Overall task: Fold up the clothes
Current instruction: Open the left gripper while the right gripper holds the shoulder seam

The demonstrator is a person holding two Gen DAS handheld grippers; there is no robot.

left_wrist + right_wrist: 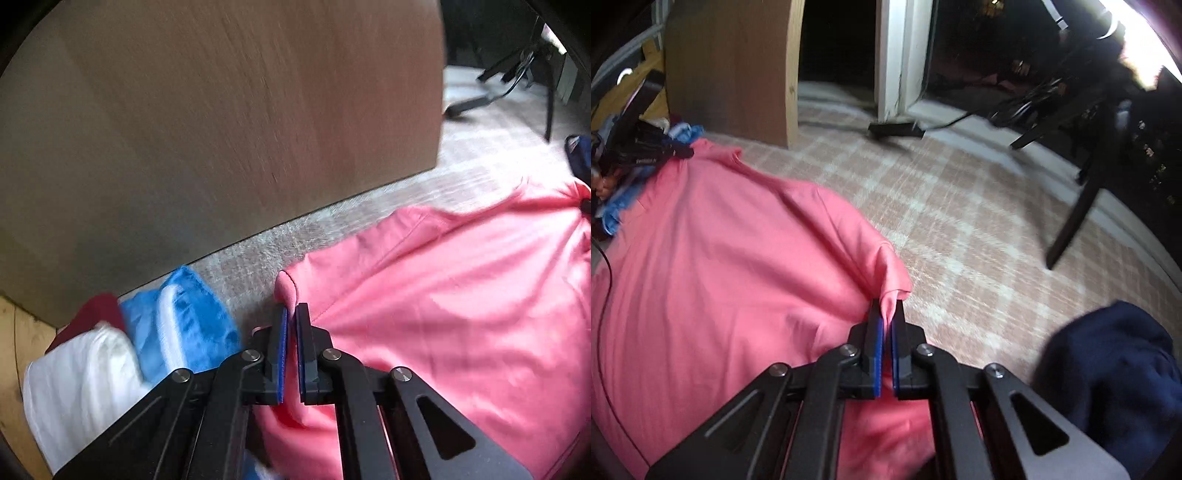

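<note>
A pink garment (461, 295) lies spread on a checked carpet. In the left wrist view my left gripper (292, 310) is shut on a corner of the pink cloth, which pokes up between the blue pads. In the right wrist view the same pink garment (720, 266) fills the left half, and my right gripper (887, 306) is shut on another pinched corner of it. The left gripper (646, 147) shows far off at the garment's upper left edge in that view.
A wooden panel (221, 129) stands close behind the garment. Folded blue (192, 321), white (81, 380) and red clothes lie left of it. A dark blue garment (1115, 369) lies at the right. Black chair legs (1078, 206) and a power strip (895, 130) are on the carpet (960, 221).
</note>
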